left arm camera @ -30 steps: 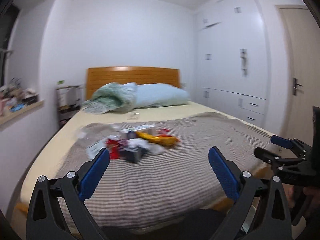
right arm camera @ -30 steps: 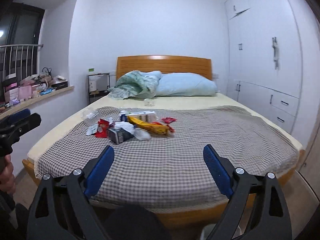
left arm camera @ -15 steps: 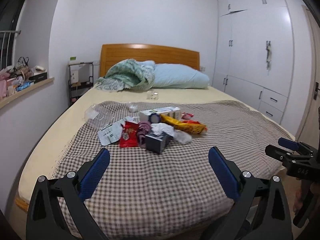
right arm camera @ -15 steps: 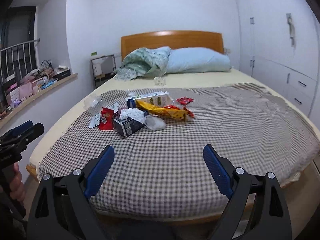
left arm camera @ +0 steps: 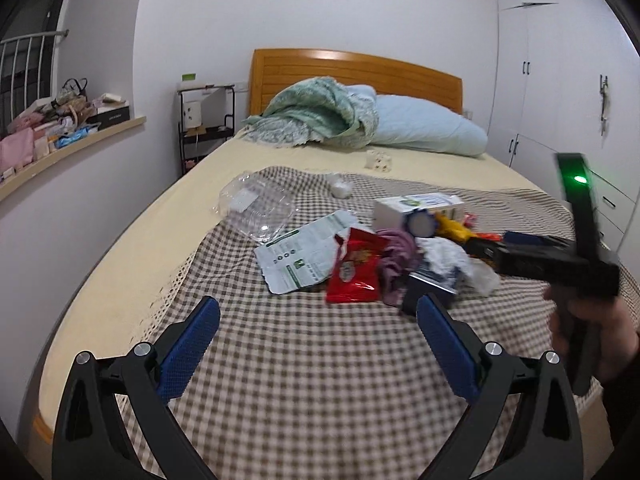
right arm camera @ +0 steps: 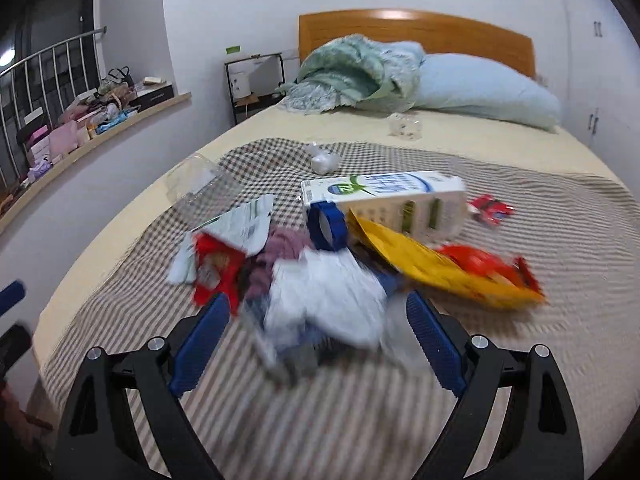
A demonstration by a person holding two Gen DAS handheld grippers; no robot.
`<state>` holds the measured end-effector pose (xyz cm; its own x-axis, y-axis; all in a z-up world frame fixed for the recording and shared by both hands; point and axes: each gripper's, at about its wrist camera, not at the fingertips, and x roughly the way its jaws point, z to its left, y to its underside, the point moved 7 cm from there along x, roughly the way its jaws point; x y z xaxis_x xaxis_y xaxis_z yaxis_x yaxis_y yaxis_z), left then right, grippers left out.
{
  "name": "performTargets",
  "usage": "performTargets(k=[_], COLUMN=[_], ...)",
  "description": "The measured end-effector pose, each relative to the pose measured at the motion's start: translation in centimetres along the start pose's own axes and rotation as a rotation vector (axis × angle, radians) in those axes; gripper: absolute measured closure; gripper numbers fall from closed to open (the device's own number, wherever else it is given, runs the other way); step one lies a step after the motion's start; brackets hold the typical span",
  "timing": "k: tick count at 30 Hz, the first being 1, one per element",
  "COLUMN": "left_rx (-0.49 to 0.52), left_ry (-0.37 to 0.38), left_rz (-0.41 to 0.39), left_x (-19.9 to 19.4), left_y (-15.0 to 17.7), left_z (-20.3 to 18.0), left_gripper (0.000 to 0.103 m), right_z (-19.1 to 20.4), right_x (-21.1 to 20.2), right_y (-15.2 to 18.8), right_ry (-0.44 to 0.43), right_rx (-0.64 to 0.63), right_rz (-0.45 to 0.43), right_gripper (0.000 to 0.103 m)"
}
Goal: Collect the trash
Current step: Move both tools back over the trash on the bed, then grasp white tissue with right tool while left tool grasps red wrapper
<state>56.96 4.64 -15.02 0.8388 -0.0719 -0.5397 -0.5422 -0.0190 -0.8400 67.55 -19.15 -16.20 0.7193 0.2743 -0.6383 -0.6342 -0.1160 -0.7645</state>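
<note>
Approach step of trash collection. The right gripper [right arm camera: 316, 320], jaws wide apart and empty, is low over the near edge of the litter pile, framing a crumpled white tissue [right arm camera: 332, 300]. The left gripper [left arm camera: 318, 330], jaws likewise apart and empty, hangs short of the pile, nearest a red snack packet [left arm camera: 354, 268].

The trash lies clustered mid-bed on a checked blanket [left arm camera: 304, 380]: a milk carton [right arm camera: 384, 200] on its side, a yellow snack bag [right arm camera: 436, 270], a clear plastic tray [left arm camera: 256, 208] and a torn white pouch [left arm camera: 302, 252].

Judged next move: lower the right jaws around the tissue and close; soft, light pieces may slip or drag neighbours. No bin is visible.

Room: wooden headboard [left arm camera: 352, 68], blue pillow [left arm camera: 428, 128], white wardrobe [left arm camera: 560, 80], cluttered window ledge [left arm camera: 68, 136].
</note>
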Motion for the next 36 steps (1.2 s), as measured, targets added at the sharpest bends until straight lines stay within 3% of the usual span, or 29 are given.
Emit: performTargets(k=[2,4,5,6,7,10,13,17,19,21,22,24,29,33,36], left_rx=[0.004,0.02,0.025,0.032,0.045,0.061,0.051,0.018,0.014,0.0,-0.011,-0.018,-0.07,-0.136,-0.158], left_ry=[0.006,0.032,0.054,0.074,0.095,0.122,0.165,0.17,0.159,0.168,0.177,0.223,0.231,0.175,0.156], left_rz=[0.014,0.025,0.032,0.041,0.062,0.081,0.117,0.189,0.23,0.27,0.295,0.26,0.236,0.28,0.254], left_x=[1.6,3.4,4.3,5.1,6.8,9.9,13.7,18.2,19.9,20.2,19.9,17.4,9.9,6.7,4.9], left_y=[-0.3,-0.7,-0.8,-0.9,-1.2,-2.3,-3.7,-4.6,-4.4,-3.7,-3.2,-2.8,-1.8,-0.1,0.8], left_z=[0.3,0.2,0.1,-0.1,-0.3,-1.1,-2.1,-3.2,-3.7,-4.0,-4.1,-4.4,-3.5,-2.1,-1.8], left_gripper=[0.007,0.007,0.007,0.007,0.007,0.007,0.007,0.009,0.032,0.098,0.102,0.103,0.103,0.103,0.103], right_z=[-0.1,-0.4,-0.8,-0.9,-0.8,-0.8,-1.2,-3.7,-4.5,-5.4,-5.7,-6.2,-6.9,-7.3,-7.8], right_x=[2.8,5.1,6.0,5.5,5.0,1.3,-2.7,-8.5,-9.9,-11.3,-11.5,-12.0,-14.7,-18.1,-21.1], right_y=[-0.4,-0.3,0.2,0.1,0.2,0.9,1.3,2.8,3.5,4.2,4.6,5.7,7.4,8.7,9.8], right_ry=[-0.002,-0.023,-0.009,-0.001,-0.017,-0.073,-0.053,-0.05,-0.054,-0.039,-0.039,-0.027,-0.026,-0.022,-0.014], right_rx=[-0.005,0.011,0.023,0.021,0.017,0.022,-0.004,0.084,0.117,0.131,0.133,0.13,0.145,0.156,0.172], right_rz=[0.039,0.087,0.123,0.104,0.102,0.072,0.014,-0.044,-0.058,-0.058,-0.05,-0.022,-0.005,-0.041,-0.067], right_gripper=[0.019,0.066,0.069,0.078,0.092,0.094,0.094,0.094,0.094,0.094,0.094,0.094,0.094,0.094,0.094])
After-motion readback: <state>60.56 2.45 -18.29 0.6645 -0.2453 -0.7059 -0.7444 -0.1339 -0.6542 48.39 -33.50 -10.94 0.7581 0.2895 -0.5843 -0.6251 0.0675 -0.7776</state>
